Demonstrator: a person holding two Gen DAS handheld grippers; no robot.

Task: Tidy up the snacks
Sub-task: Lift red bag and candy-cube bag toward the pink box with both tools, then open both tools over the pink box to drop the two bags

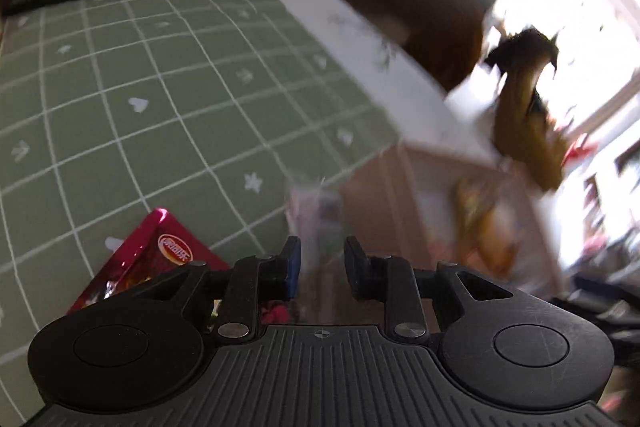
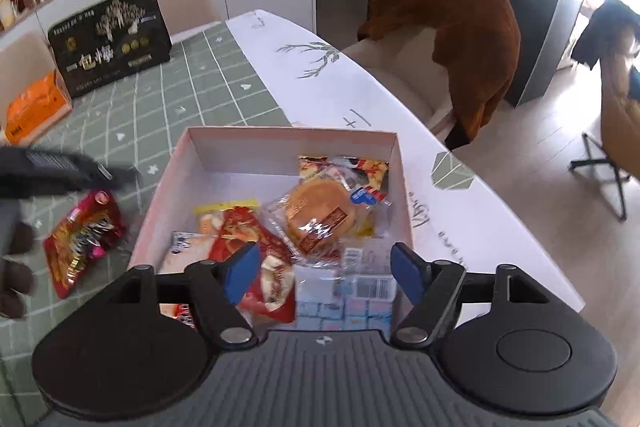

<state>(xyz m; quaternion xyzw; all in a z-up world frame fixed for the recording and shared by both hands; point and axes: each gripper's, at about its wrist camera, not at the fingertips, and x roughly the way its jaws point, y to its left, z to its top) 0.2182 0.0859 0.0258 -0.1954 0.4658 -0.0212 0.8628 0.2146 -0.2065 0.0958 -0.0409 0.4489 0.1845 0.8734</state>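
Observation:
A pink box (image 2: 280, 143) on the table holds several snacks: a round cake in clear wrap (image 2: 320, 215), red packets (image 2: 256, 247) and small blue-white packs (image 2: 348, 295). My right gripper (image 2: 325, 269) hovers open and empty over the box's near end. A red snack bag (image 2: 82, 239) lies on the cloth left of the box; it also shows in the left wrist view (image 1: 148, 263). My left gripper (image 1: 322, 259) is shut on a clear-wrapped snack (image 1: 316, 211), blurred, near the box (image 1: 416, 195).
A green checked cloth (image 2: 200, 83) with a white border covers the table. A black gift box (image 2: 110, 39) and an orange packet (image 2: 36, 107) stand at the far left. Chairs, one draped in brown (image 2: 452, 23), stand beyond the table's right edge.

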